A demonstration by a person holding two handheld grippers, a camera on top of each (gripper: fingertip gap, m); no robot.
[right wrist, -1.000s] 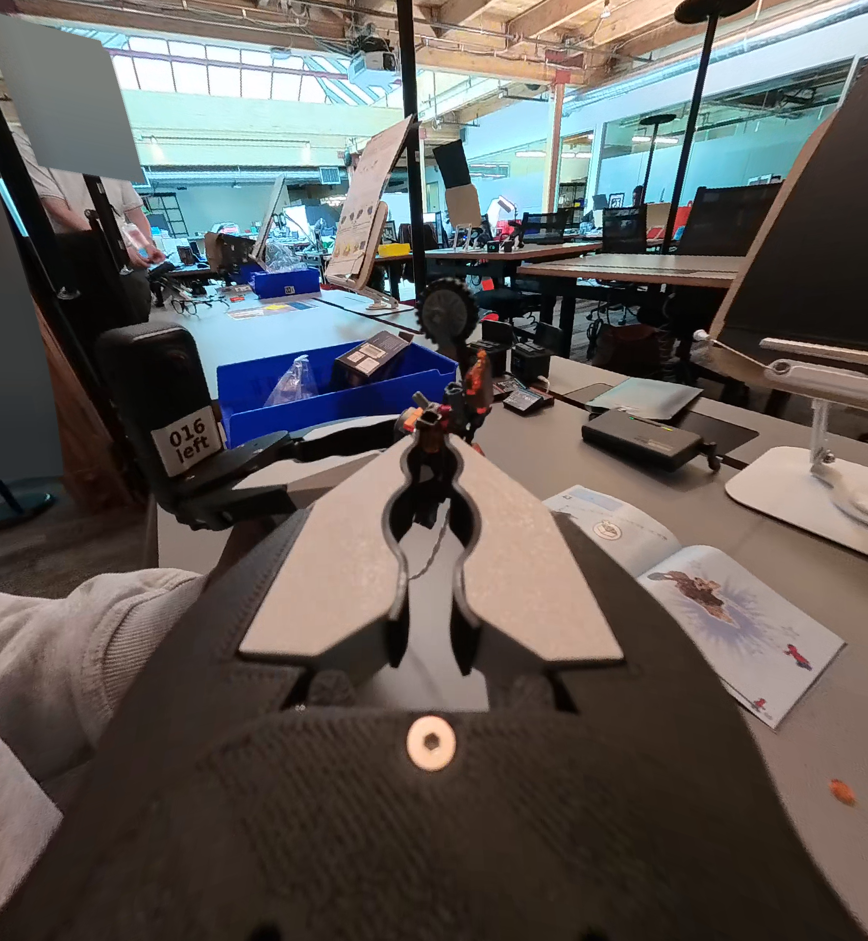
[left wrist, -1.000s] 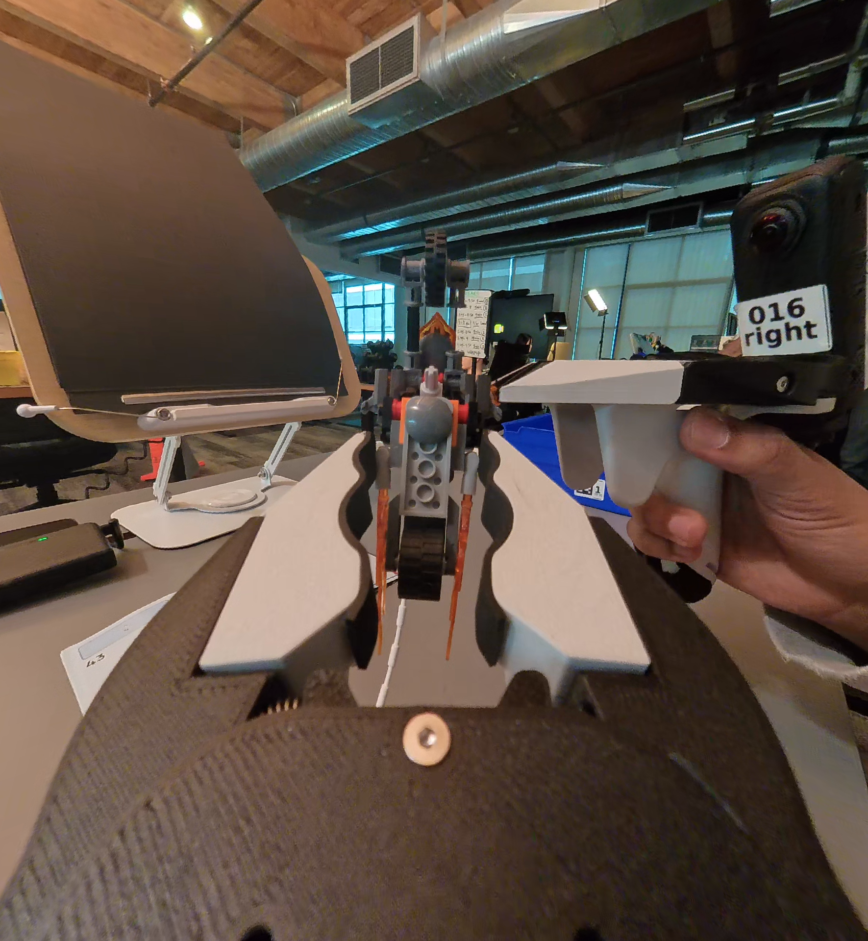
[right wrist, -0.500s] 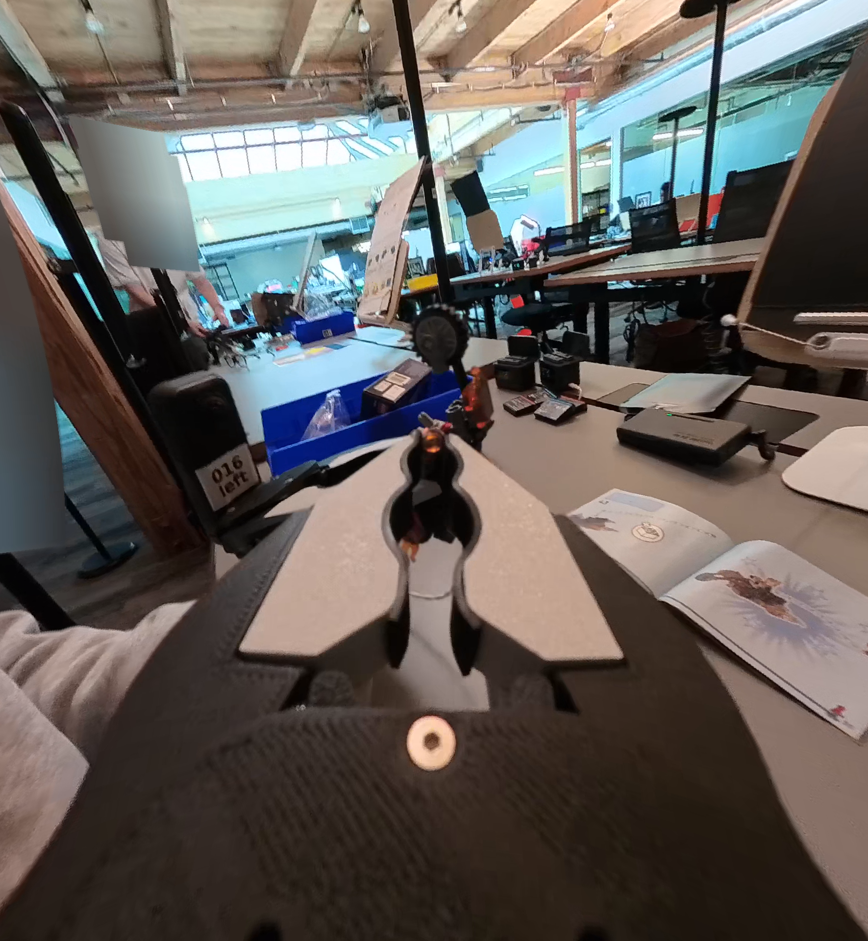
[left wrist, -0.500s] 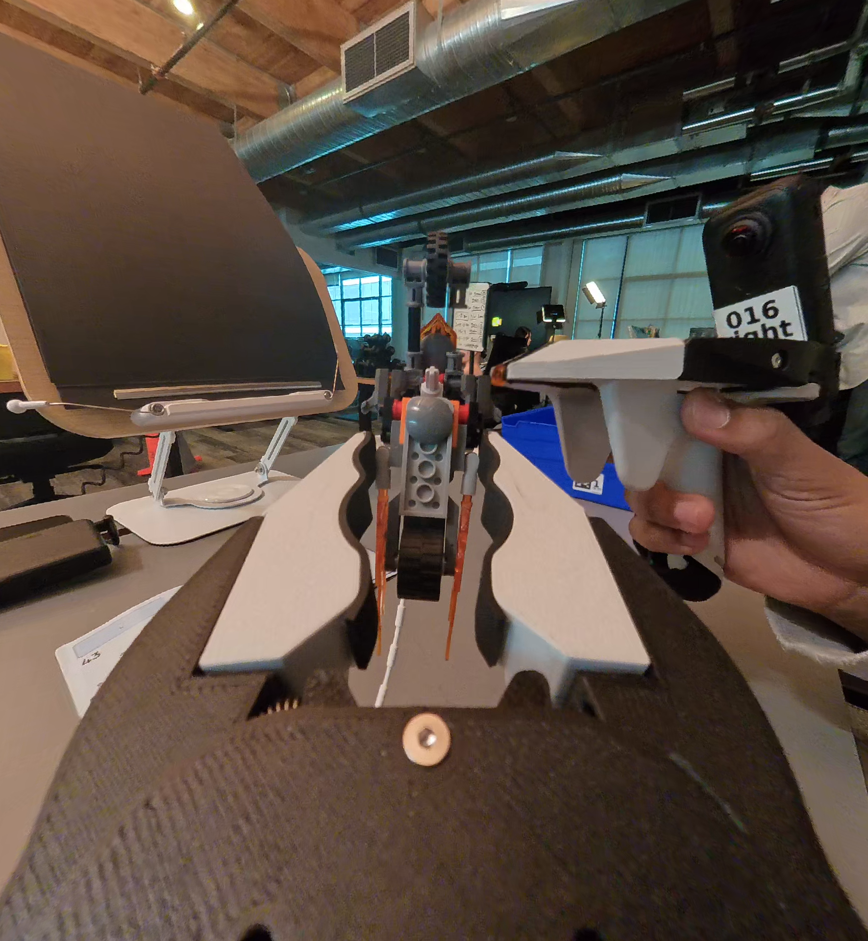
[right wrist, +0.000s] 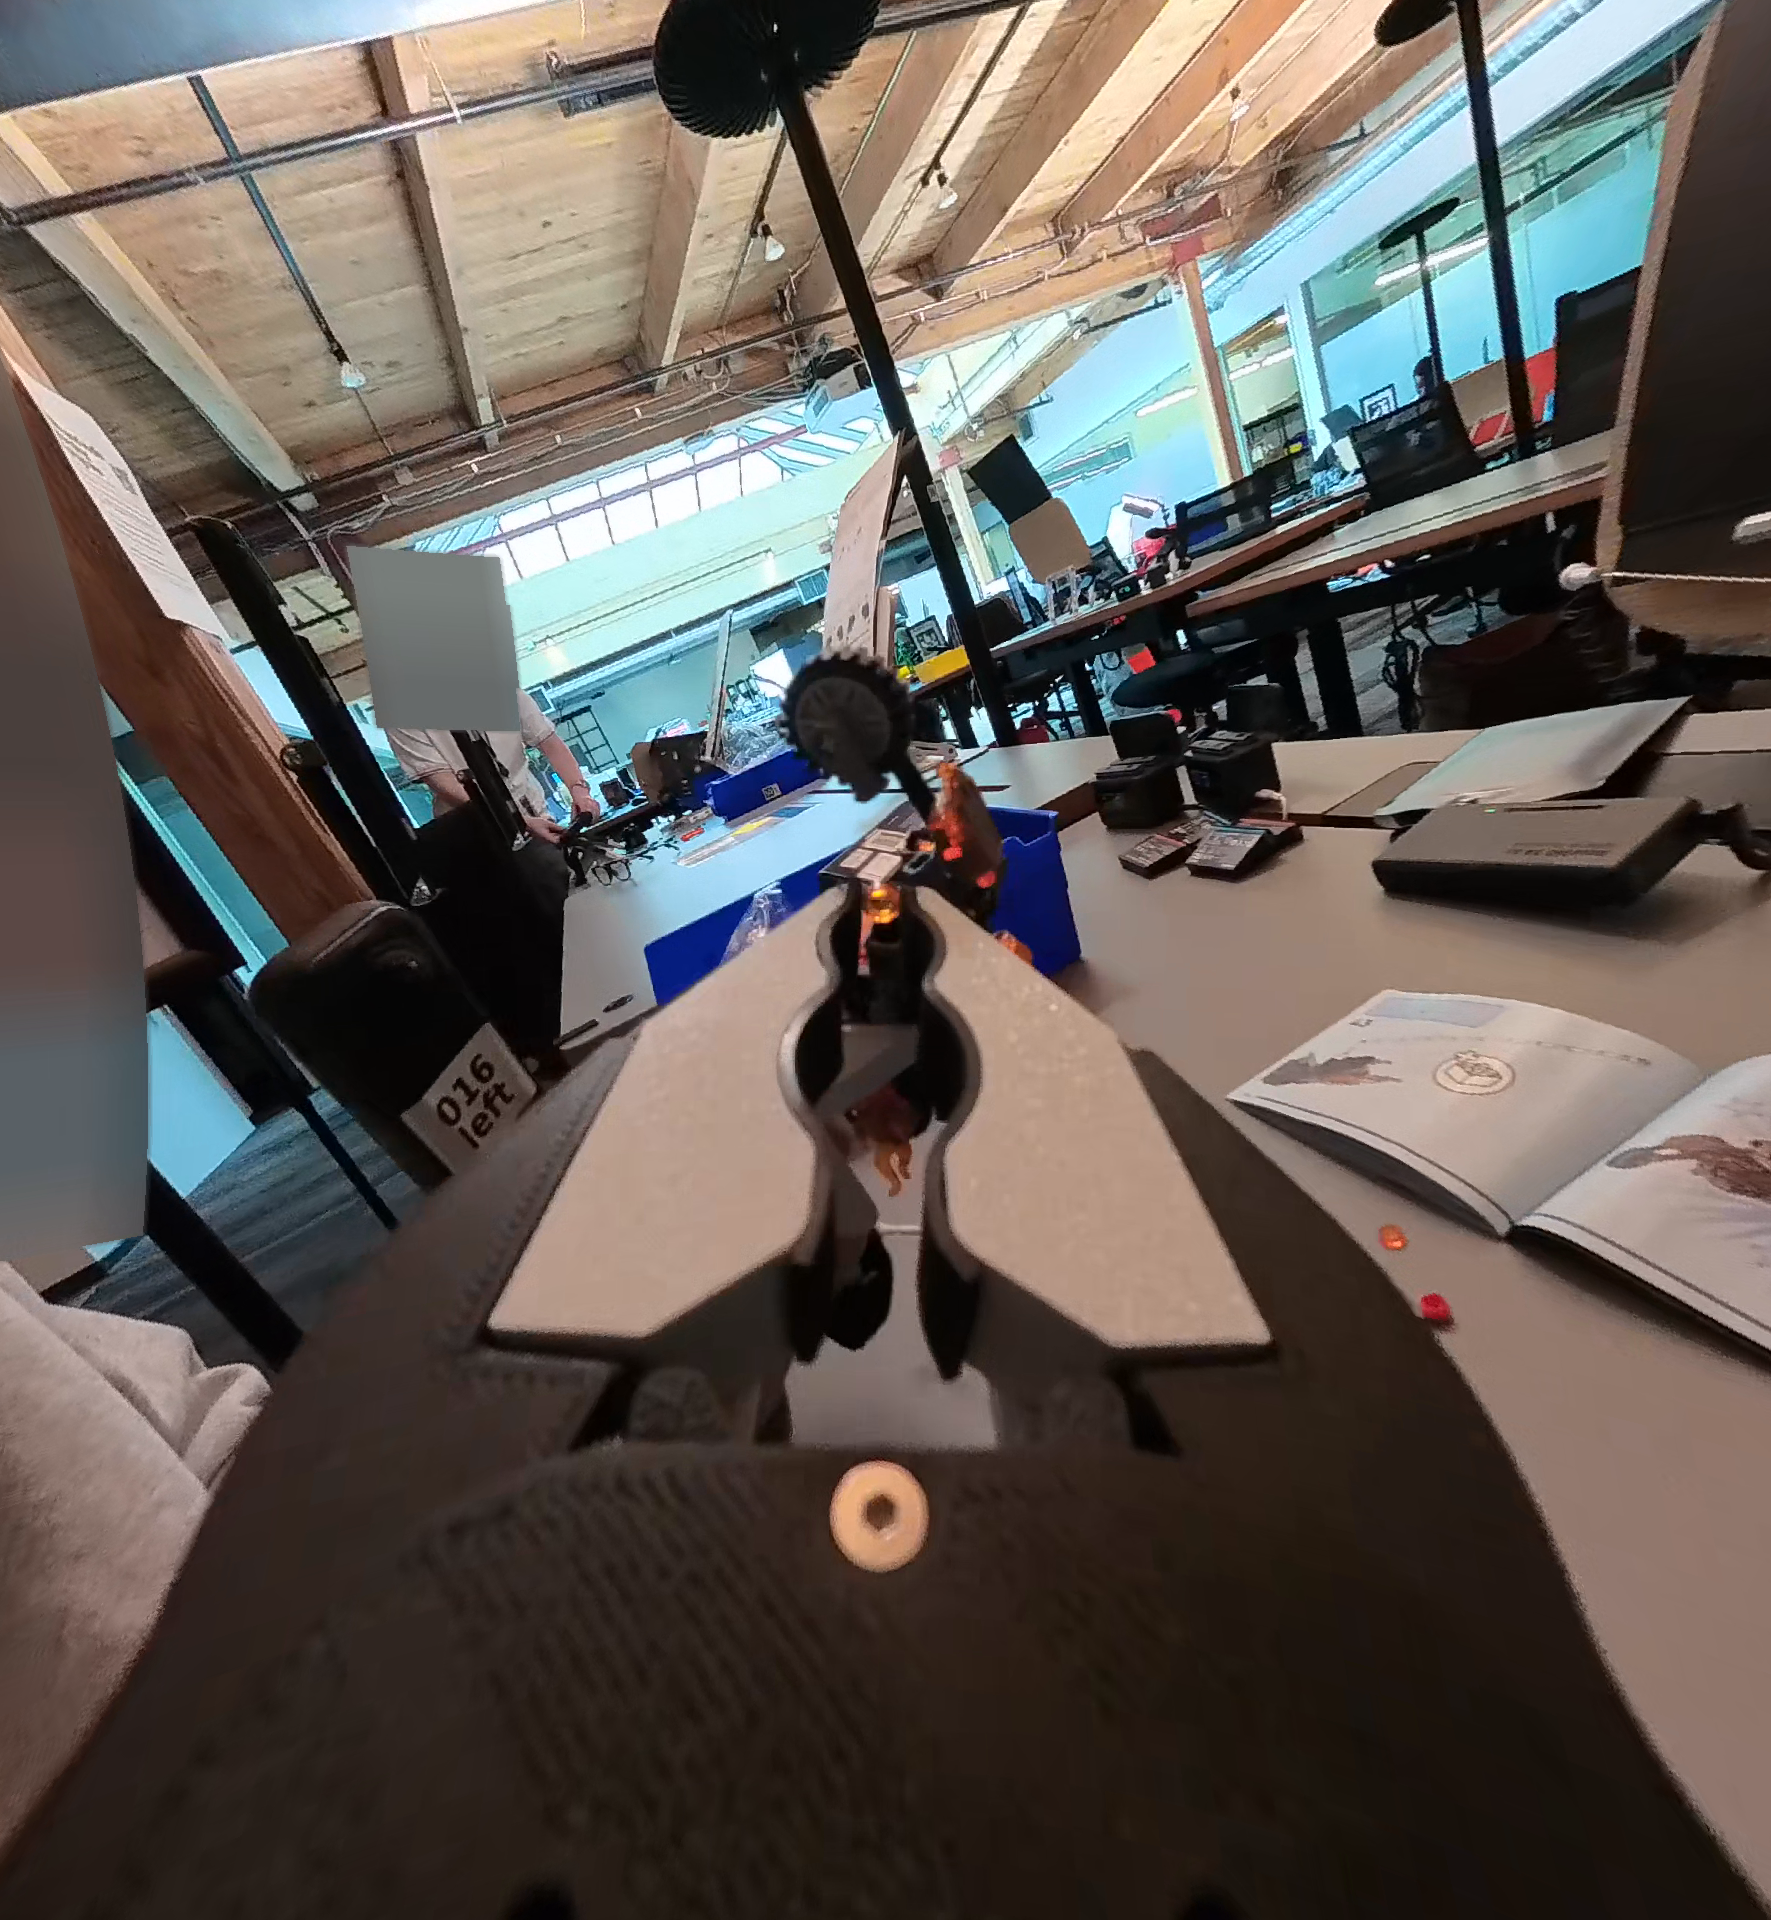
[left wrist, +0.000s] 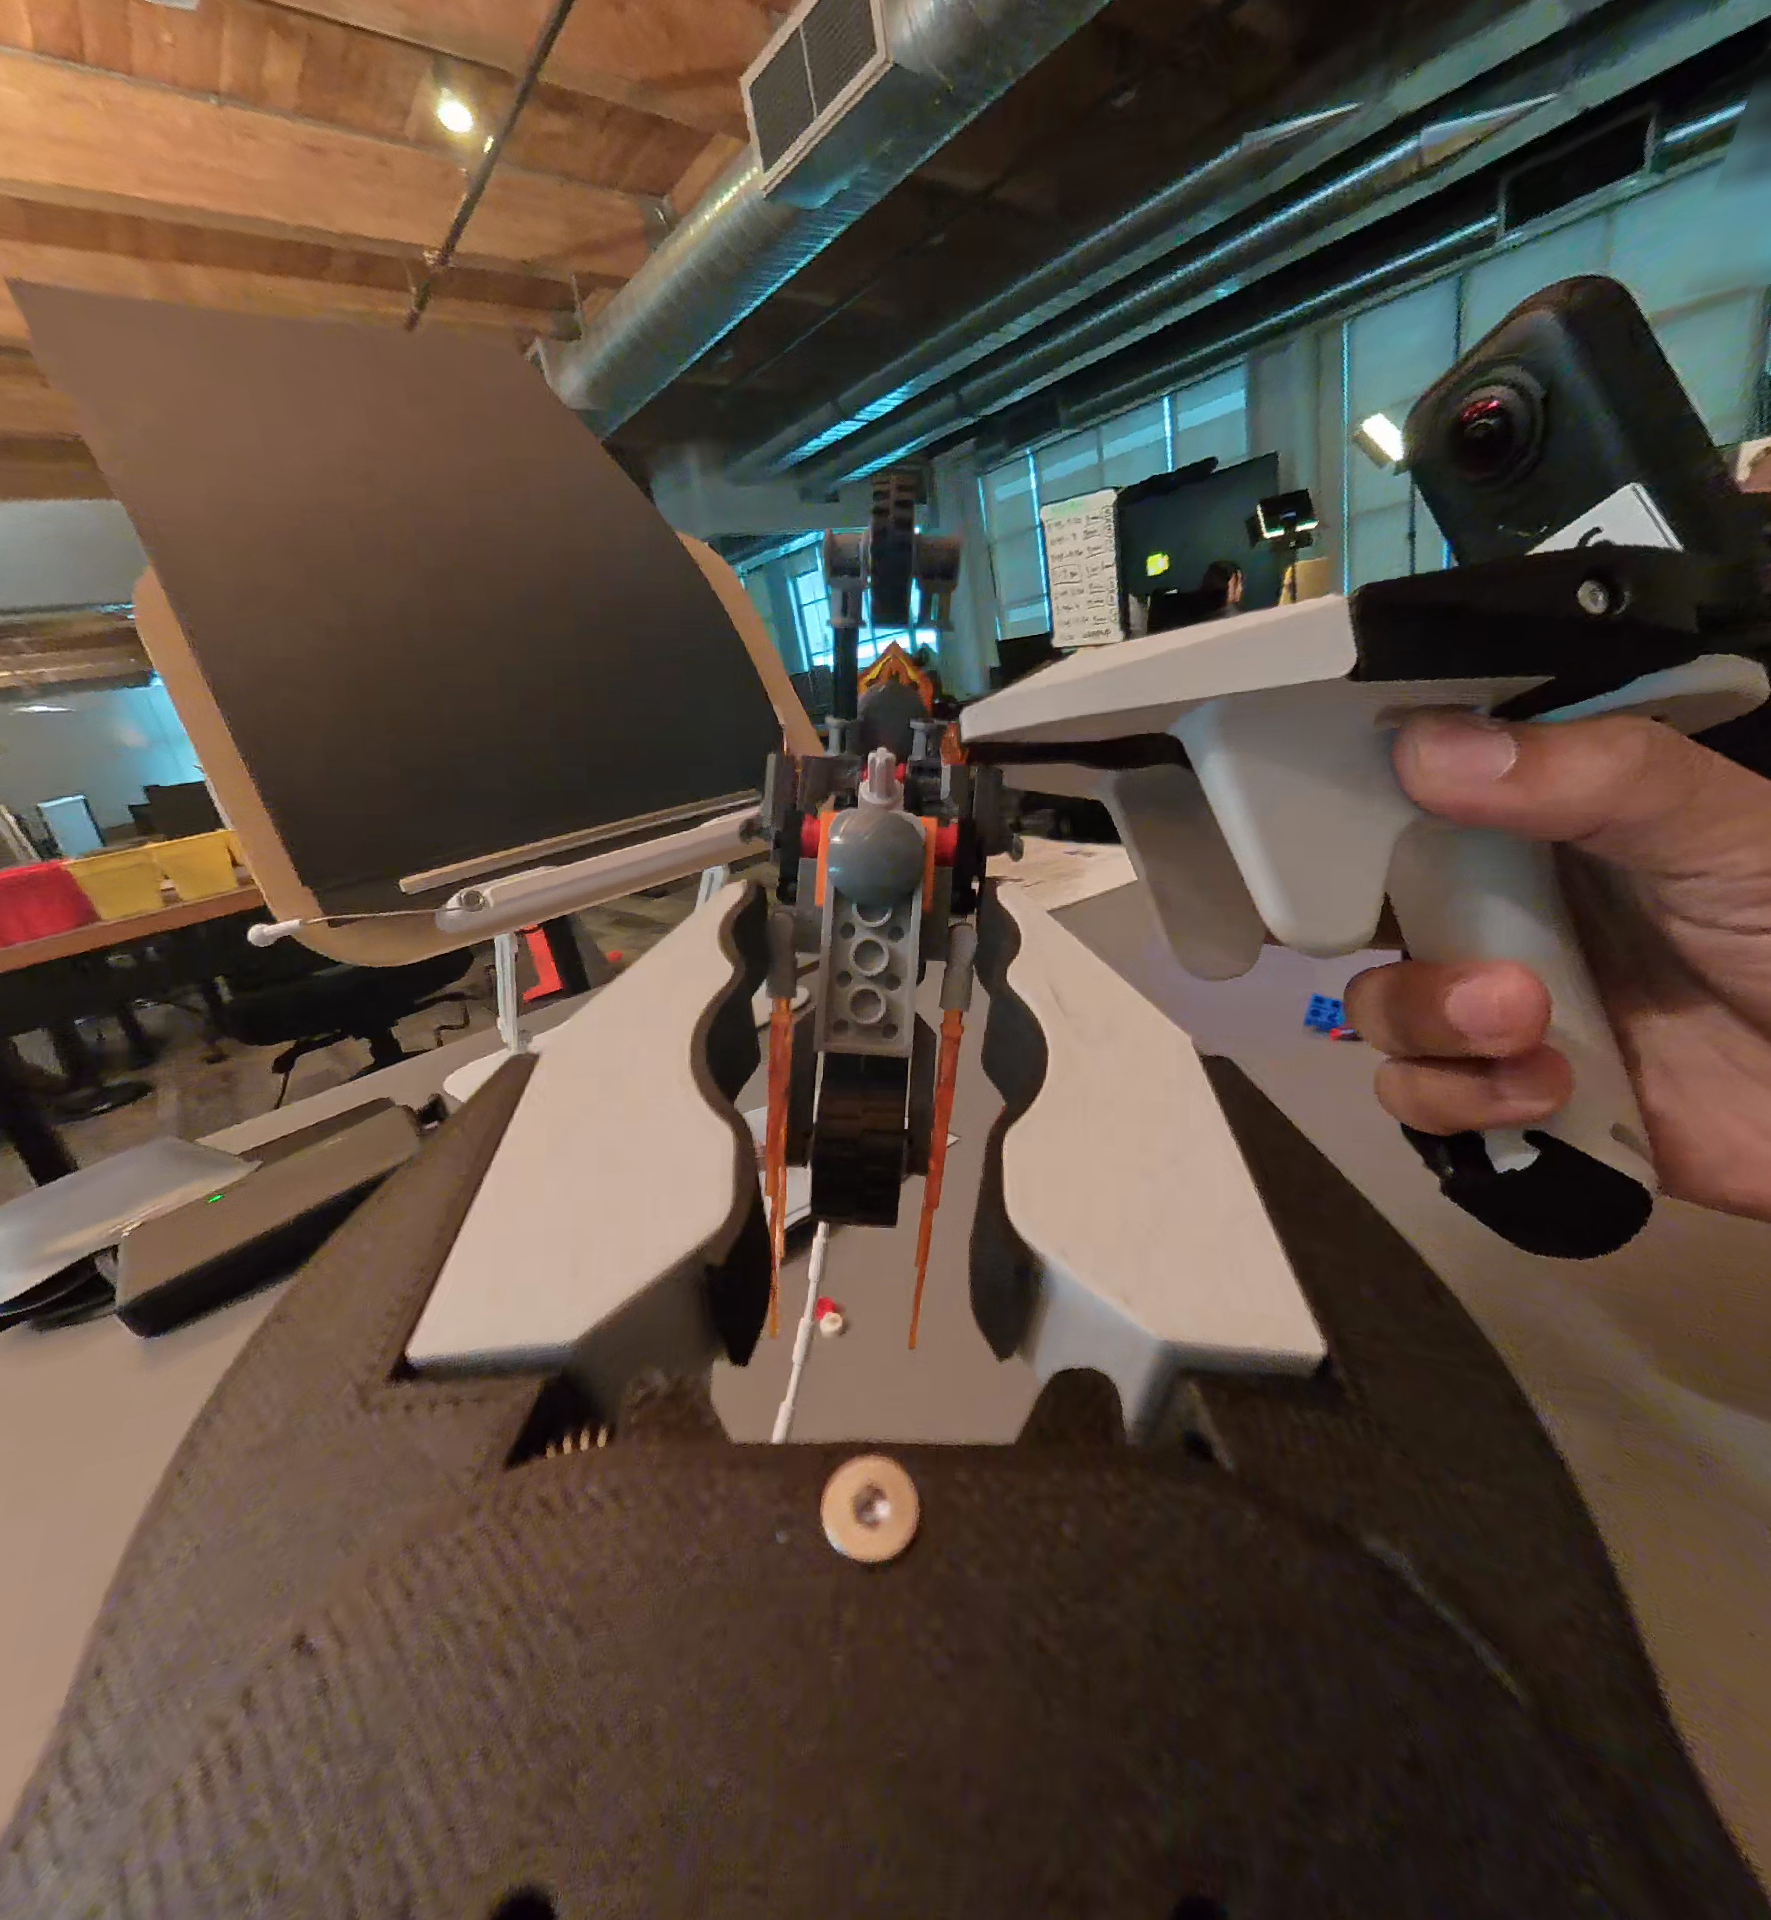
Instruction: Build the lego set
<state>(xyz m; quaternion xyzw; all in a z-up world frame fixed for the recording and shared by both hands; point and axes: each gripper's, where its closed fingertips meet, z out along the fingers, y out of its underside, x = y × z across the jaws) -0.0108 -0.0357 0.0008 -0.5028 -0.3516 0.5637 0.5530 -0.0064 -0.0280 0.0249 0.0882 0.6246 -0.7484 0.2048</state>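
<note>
Grey-and-black lego model point(left wrist: 865, 935), with orange flame spikes, is sitting clamped between the left gripper point(left wrist: 865, 914) fingers, raised above the table point(left wrist: 1380, 1403). Right gripper point(right wrist: 876, 935) is pinching a small orange-tipped piece point(right wrist: 879, 902) and meeting the model's upper right side. Judged step: attaching that piece. Next move calls for alignment, then firm pressing. Loose red studs point(right wrist: 1434, 1307) are lying beside the instruction booklet point(right wrist: 1587, 1153).

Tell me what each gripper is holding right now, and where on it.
Left gripper clamps the lego model by its sides, near the grey studded beam. Right gripper pinches the model's upper part; the exact piece cannot be told.
</note>
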